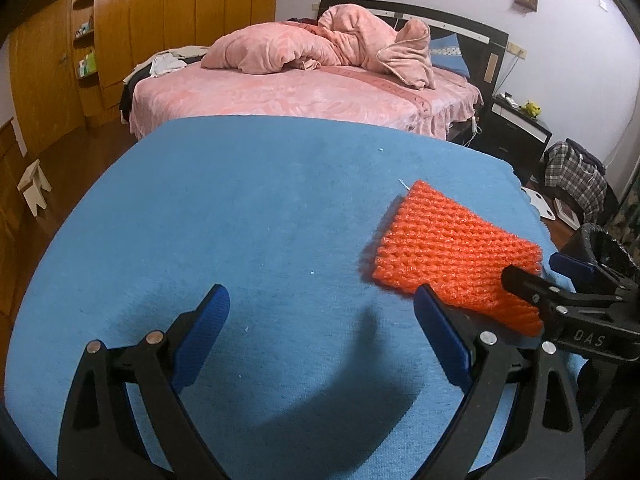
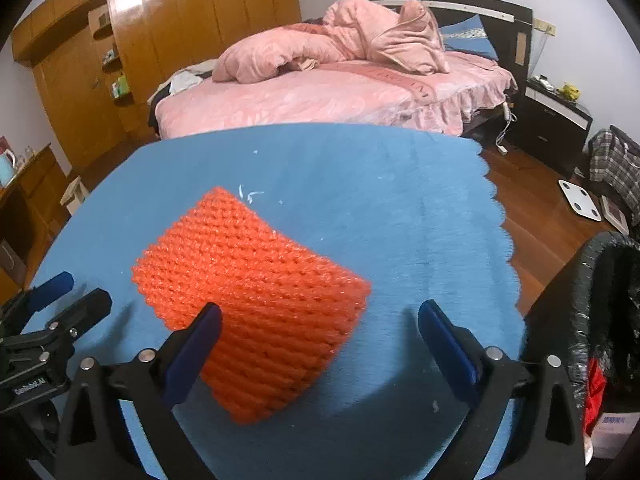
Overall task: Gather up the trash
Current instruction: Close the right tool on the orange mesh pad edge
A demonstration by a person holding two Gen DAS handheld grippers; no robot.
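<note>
An orange foam net sleeve (image 1: 448, 248) lies on the blue cloth-covered table (image 1: 240, 208), toward its right side; it also shows in the right wrist view (image 2: 256, 292). My left gripper (image 1: 322, 312) is open and empty, just left of the sleeve, with its right finger by the sleeve's near edge. My right gripper (image 2: 320, 324) is open, with the sleeve's near end lying between its fingers; it also shows in the left wrist view (image 1: 536, 268) at the sleeve's right end. A black-lined trash bin (image 2: 608, 320) stands right of the table.
A pink bed (image 2: 340, 92) with a bunched quilt stands behind the table. Wooden wardrobes (image 2: 160, 40) line the left wall. A black nightstand (image 2: 556, 120), a white scale (image 2: 580, 200) and a checked bag (image 2: 616, 172) are at the right on the wooden floor.
</note>
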